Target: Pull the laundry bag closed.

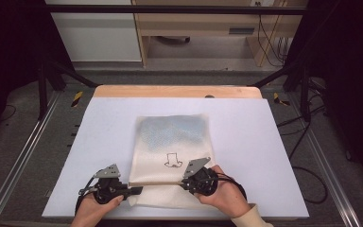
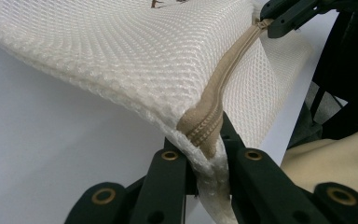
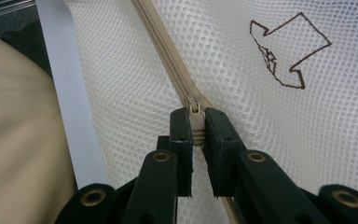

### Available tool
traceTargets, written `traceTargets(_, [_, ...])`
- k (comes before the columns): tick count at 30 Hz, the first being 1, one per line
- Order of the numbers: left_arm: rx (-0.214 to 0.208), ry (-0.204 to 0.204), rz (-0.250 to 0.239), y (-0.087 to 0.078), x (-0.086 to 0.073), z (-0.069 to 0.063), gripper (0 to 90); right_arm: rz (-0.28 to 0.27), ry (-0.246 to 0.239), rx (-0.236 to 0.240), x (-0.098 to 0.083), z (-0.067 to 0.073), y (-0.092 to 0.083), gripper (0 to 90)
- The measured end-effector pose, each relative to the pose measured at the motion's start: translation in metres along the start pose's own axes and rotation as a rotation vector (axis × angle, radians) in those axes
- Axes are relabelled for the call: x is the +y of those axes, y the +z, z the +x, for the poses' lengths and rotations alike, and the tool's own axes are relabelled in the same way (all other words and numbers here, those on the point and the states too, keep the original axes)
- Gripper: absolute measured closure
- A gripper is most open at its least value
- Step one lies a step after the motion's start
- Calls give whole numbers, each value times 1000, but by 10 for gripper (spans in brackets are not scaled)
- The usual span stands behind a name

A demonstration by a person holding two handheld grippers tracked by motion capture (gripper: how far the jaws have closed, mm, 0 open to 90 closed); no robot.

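White mesh zip bag (image 1: 172, 142) lies flat mid-table (image 1: 264, 142), near edge lifted between both grippers. Right gripper (image 3: 196, 128) clamps the zipper pull (image 3: 195, 112). Left gripper (image 2: 205, 149) pinches the bag's corner at the beige zipper (image 2: 223, 79) end. Brown outline print (image 3: 284, 51) beside right jaws.
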State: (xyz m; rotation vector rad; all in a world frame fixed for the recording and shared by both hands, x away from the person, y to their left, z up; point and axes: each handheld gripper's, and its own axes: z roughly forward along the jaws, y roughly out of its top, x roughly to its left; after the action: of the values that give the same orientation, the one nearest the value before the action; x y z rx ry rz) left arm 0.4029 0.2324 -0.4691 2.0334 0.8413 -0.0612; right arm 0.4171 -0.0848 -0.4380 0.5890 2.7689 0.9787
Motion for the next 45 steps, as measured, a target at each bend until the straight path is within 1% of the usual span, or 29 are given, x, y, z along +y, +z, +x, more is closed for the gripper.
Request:
traceTargets(9, [3, -3, -1, -1, 0, 1, 845, -9, 22, -4, -7, -2, -5, 821])
traceTargets(20, [6, -4, -2, -1, 0, 1, 845, -12, 53, -17, -21, -6, -13, 821])
traceTargets(28, [7, -4, -1, -1, 0, 1, 845, -11, 61, -24, -27, -7, -17, 821])
traceTargets(29, [7, -4, -1, -1, 0, 1, 845, -15, 69, -23, -29, -7, -17, 821])
traceTargets(39, [7, -3, 1, -1, 0, 1, 845, -9, 84, -31, -36, -9, -20, 822])
traceTargets(45, [11, -3, 3, -1, 0, 2, 845, -9, 86, -32, -39, -10, -21, 821])
